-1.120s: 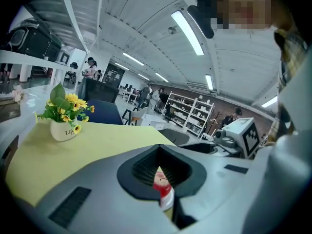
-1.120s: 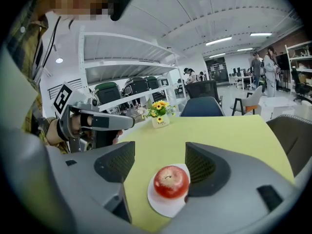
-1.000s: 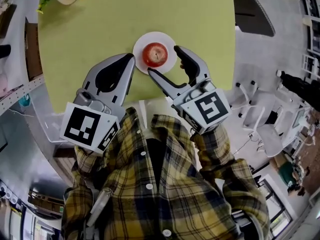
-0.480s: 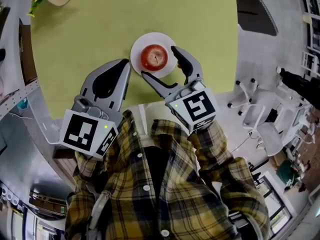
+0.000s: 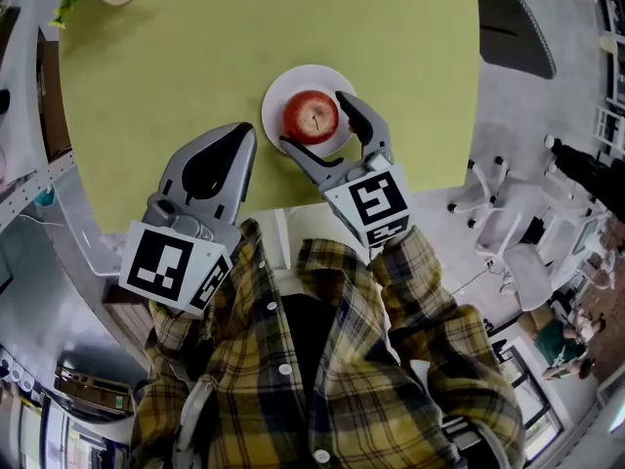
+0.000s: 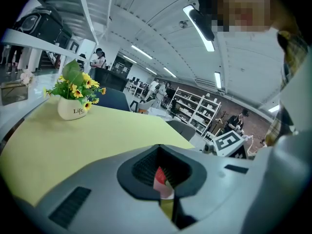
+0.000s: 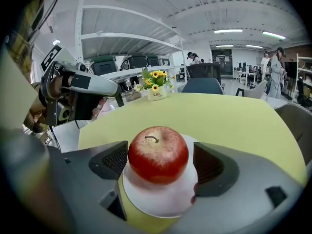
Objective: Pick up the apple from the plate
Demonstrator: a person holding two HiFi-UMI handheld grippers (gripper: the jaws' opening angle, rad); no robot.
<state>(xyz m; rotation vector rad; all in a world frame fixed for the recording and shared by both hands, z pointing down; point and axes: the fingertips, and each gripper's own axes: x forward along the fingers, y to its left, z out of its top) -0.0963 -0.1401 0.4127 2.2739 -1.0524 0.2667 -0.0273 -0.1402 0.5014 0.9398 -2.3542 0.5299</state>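
The right gripper (image 5: 312, 120) has just spread its jaws wide and straddles the apple (image 7: 158, 154), with a pad on either side and neither one pressing. The apple sits on the white plate (image 5: 277, 98), so closing and lifting remain. The left gripper (image 5: 242, 135) hangs closed nearby.

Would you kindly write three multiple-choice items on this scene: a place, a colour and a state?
1. Where is the apple? A) on the white plate B) on the bare table C) on the floor
2. What colour is the table top? A) white B) yellow-green C) black
3. How is the right gripper? A) shut, empty B) shut on the lifted apple C) open around the apple
Answers: 1 A, the plate's rim shows round it. 2 B, as the head view shows. 3 C, its jaws have just been opening and stand apart with the apple between them.
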